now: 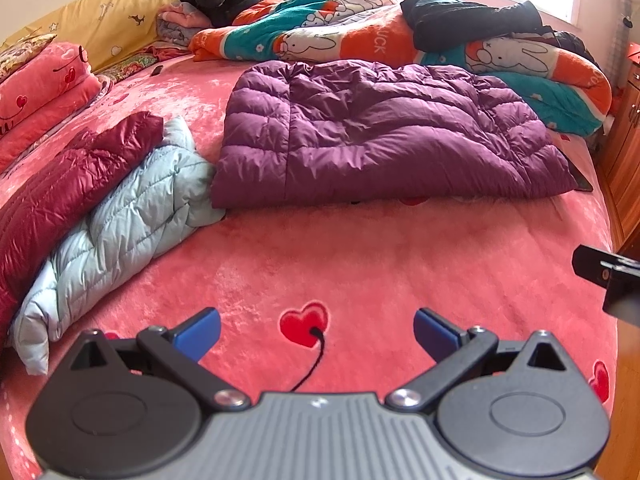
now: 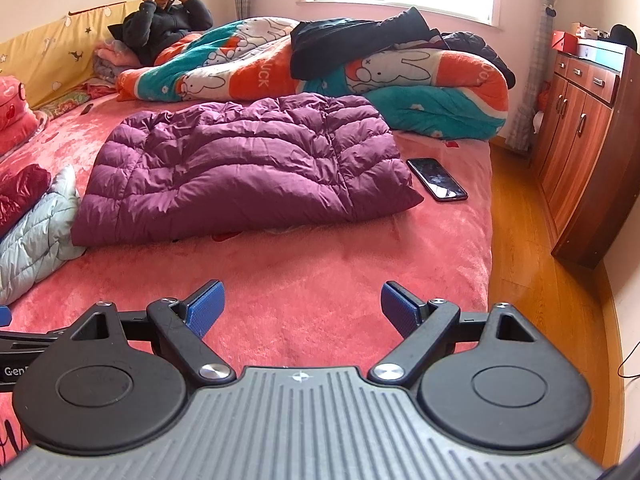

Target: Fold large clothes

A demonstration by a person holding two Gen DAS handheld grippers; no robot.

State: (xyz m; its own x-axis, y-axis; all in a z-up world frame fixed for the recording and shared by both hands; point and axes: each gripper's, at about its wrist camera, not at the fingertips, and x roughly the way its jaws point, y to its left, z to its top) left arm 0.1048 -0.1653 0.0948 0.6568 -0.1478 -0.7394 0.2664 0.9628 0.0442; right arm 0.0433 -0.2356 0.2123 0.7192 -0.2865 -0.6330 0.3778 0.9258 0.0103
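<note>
Over on the left of the bed (image 1: pixel 360 264), a dark red quilted jacket (image 1: pixel 60 184) lies lengthwise with a pale blue quilted jacket (image 1: pixel 120 216) pressed against its right side, the two touching along their length. Just beside the blue one, its edge meeting it, sits the big purple down coat (image 1: pixel 380 132), folded into a broad puffy slab in the middle of the pink plush bedspread, well ahead of both tools. The left tongs (image 1: pixel 316 334) hover low over the bedspread near the foot of the bed, blue pads spread wide with nothing between them; a red heart (image 1: pixel 304 322) printed on the cover shows in the gap, and a thin black cord crosses it. To the right, the right tongs (image 2: pixel 302 306) are likewise held wide apart and empty above bare bedspread. Right of the purple coat, close to its corner, a dark phone (image 2: pixel 437 179) lies face up on the bed. Behind the coat runs a rolled orange and teal rabbit-print blanket (image 2: pixel 400 80) with dark clothing (image 2: pixel 360 40) heaped on it, and a person in a dark jacket (image 2: pixel 164 28) sits at the far headboard end, both hands raised. A wooden cabinet (image 2: pixel 580 140) stands on the floor at the far right.
</note>
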